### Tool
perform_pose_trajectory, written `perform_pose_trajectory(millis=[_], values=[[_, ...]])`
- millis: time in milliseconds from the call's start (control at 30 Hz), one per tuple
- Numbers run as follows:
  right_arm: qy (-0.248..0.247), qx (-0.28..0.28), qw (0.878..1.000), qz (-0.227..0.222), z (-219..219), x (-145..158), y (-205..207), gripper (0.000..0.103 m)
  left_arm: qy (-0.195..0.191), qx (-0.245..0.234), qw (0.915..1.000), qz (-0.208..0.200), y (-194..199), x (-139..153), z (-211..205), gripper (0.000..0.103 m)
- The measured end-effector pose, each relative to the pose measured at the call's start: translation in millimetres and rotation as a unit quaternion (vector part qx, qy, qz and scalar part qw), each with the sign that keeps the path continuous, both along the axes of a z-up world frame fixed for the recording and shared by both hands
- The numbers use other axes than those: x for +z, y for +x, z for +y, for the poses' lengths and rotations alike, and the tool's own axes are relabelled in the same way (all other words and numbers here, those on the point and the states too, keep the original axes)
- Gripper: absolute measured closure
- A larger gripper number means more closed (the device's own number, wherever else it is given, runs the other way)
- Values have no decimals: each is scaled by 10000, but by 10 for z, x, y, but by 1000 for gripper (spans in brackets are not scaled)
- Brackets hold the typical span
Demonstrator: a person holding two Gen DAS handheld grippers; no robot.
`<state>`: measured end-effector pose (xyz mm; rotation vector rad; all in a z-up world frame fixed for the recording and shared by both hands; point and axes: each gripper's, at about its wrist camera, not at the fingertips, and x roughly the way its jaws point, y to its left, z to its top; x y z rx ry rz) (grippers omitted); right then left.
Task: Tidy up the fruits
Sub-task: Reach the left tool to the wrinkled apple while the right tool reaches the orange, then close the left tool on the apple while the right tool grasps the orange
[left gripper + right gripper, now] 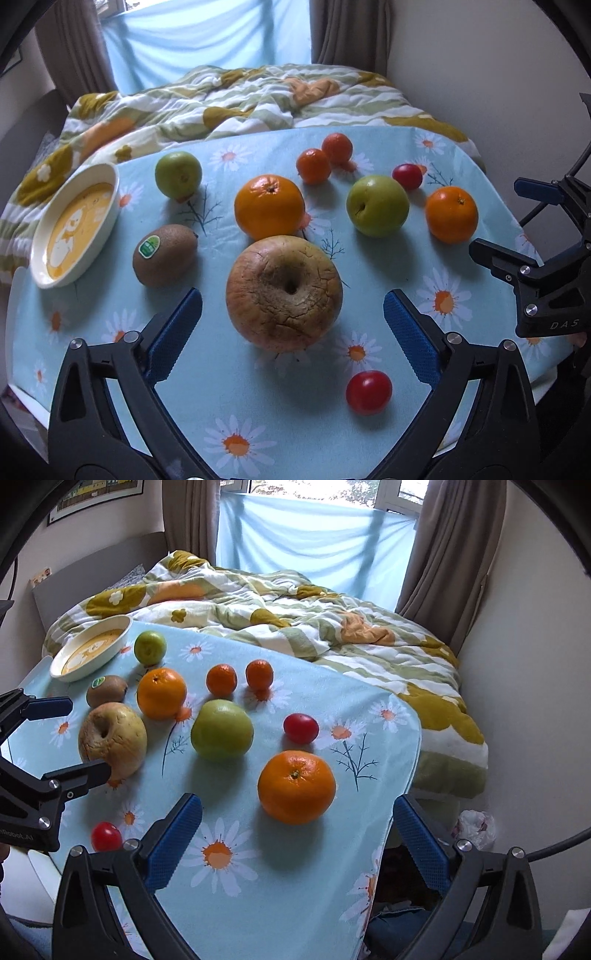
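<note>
Left wrist: left tongs (291,325) agape, framing apple (283,293); right tongs (297,834) agape near orange (296,786). Pre-grasp; next: advance, close, carry to dish (107,181).

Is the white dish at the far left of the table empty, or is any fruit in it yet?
Empty. The dish shows only its printed yellow bottom in both views; all the fruit lies on the tablecloth outside it.

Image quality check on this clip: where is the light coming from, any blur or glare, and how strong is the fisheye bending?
Left wrist view: daylight from the window behind the bed, soft shadows falling toward the camera under the wrinkled apple; sharp, no glare. Right wrist view: same backlight, upper window panes blown out, orange crisp; table edge bows, dark round vignette at the corners in both views.
</note>
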<state>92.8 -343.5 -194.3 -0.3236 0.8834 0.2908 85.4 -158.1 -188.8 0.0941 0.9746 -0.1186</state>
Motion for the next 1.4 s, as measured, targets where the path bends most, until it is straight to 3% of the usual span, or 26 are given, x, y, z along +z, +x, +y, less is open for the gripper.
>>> perform_pose_trajectory(millis=[167, 267, 333, 467, 533, 600, 767, 967, 1100, 1400], values=[[23, 186, 9990, 405, -42, -128, 168, 1, 41, 230, 9995, 195, 112, -158, -9, 0], [-200, 256, 9976, 619, -21, -208, 275, 6, 51, 260, 9992, 301, 152, -234, -26, 14], [-236, 348, 9965, 716, -13, -242, 314, 16, 117, 295, 9989, 343, 172, -269, -24, 15], [-277, 477, 9955, 774, 6, -285, 370, 17, 229, 377, 9980, 449, 184, -340, -17, 24], [-318, 515, 9950, 789, 27, -308, 385, 19, 229, 366, 9981, 446, 186, -346, -13, 24], [-332, 566, 9940, 874, 46, -340, 405, 30, 230, 371, 9981, 437, 185, -341, -20, 25], [-312, 628, 9932, 928, 75, -353, 424, 37, 150, 434, 9981, 409, 166, -336, -5, 25], [-297, 584, 9935, 936, 79, -349, 454, 39, 72, 493, 9980, 391, 139, -322, 32, 25], [-320, 515, 9942, 890, 74, -348, 472, 47, 24, 503, 9981, 348, 121, -301, 52, 25], [13, 338, 9953, 911, 16, -229, 450, 48, -155, 498, 9986, 130, 27, -176, 98, 25]])
